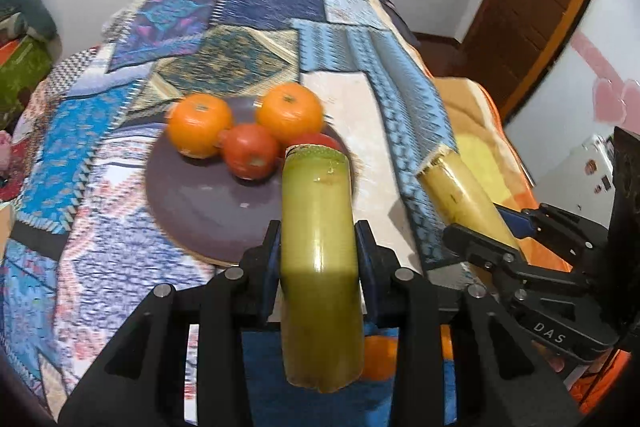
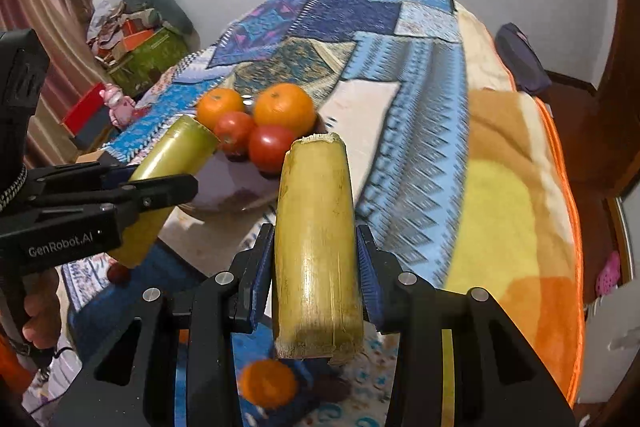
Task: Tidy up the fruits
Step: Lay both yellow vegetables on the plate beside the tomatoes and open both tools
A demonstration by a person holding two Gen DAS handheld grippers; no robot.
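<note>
Left gripper [image 1: 318, 247]: fingers clamp green cane piece [image 1: 320, 267] | Right gripper [image 2: 316, 259]: fingers clamp yellow cane piece [image 2: 316, 247] | Both aloft near plate [image 1: 200, 203] holding oranges [image 1: 200, 125], tomatoes [image 1: 250, 151]

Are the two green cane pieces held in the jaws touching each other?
Apart. The left wrist view shows the greener cane piece and the yellower cane piece with tablecloth plainly between them.
</note>
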